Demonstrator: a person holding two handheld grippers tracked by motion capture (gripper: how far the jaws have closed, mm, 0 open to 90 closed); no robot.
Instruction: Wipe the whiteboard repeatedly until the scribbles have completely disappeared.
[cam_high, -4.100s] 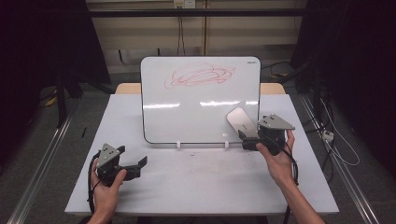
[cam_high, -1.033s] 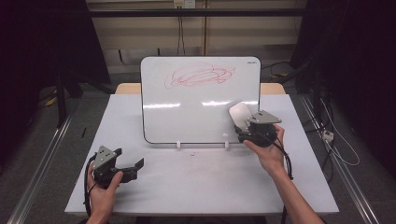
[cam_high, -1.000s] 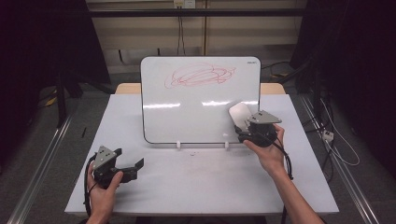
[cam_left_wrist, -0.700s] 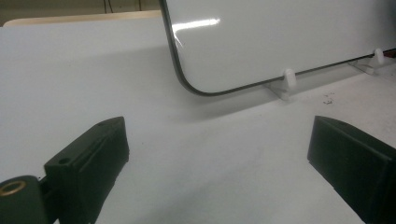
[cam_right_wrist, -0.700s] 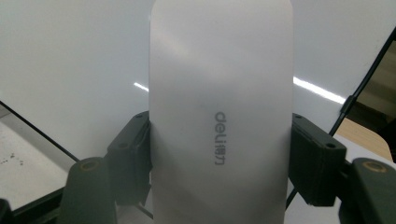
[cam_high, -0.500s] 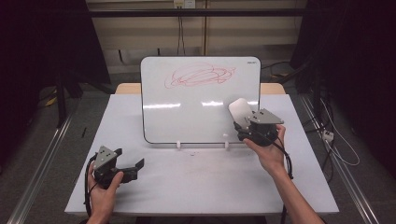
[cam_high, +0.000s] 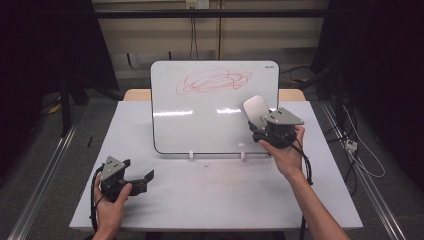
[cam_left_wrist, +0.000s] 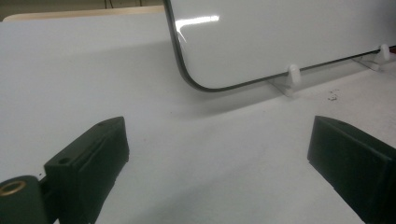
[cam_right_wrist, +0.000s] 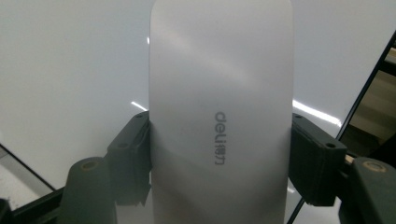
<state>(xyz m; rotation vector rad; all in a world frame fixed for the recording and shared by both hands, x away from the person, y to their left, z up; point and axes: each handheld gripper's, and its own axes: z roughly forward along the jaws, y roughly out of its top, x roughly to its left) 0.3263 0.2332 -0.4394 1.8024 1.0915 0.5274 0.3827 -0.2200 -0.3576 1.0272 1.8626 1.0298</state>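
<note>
the white table (cam_high: 215, 200) was the largest thing, and the whiteboard (cam_high: 200, 125) stood propped upright on its far half, resting on two small white clips (cam_left_wrist: 293, 74). taking the whiteboard as the landmark: a tangle of red scribble (cam_high: 215, 82) sat across its upper middle.

the right gripper (cam_high: 260, 127) was held up in front of the whiteboard's right edge, about halfway up the board, well below and to the right of the scribble. its jaws were clamped on the two long sides of a grey-white eraser (cam_right_wrist: 219, 107), which stuck up past the jaws toward the board face; whether the eraser touched the board could not be told. the eraser (cam_high: 255, 107) carried a small printed brand mark along its back.

the left gripper (cam_high: 142, 179) lay low on the table, in front of the whiteboard's lower left corner and well apart from it, jaws spread wide with nothing between them.
</note>
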